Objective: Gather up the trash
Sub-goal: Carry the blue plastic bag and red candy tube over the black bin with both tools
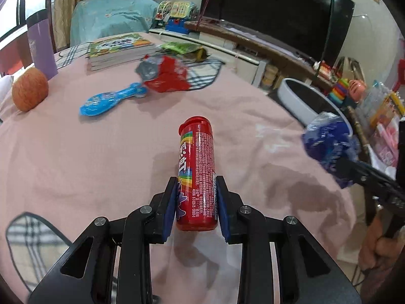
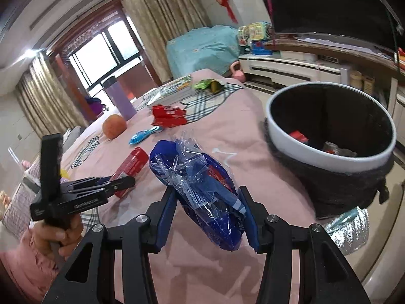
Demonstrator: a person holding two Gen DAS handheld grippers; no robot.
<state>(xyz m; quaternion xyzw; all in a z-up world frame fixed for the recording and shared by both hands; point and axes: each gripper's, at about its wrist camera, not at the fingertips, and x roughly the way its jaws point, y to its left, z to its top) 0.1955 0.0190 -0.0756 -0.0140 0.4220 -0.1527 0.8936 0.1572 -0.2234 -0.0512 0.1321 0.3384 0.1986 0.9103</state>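
Observation:
My left gripper (image 1: 196, 197) is shut on a red candy tube (image 1: 197, 174), held above the pink bedspread (image 1: 101, 164); the tube also shows in the right wrist view (image 2: 131, 164). My right gripper (image 2: 207, 210) is shut on a crumpled blue and clear plastic wrapper (image 2: 202, 190), which also shows at the right of the left wrist view (image 1: 329, 147). A white-rimmed black trash bin (image 2: 329, 152) stands to the right of the bed with some trash inside. A red wrapper (image 1: 169, 76), a blue wrapper (image 1: 111, 100) and a green packet (image 1: 184, 48) lie on the bed.
An apple (image 1: 29, 92), a purple bottle (image 1: 43, 48) and a stack of books (image 1: 121, 49) sit at the far side of the bed. A TV (image 1: 278, 7) on a low cabinet stands beyond the bed. A silver foil bag (image 2: 351, 230) lies below the bin.

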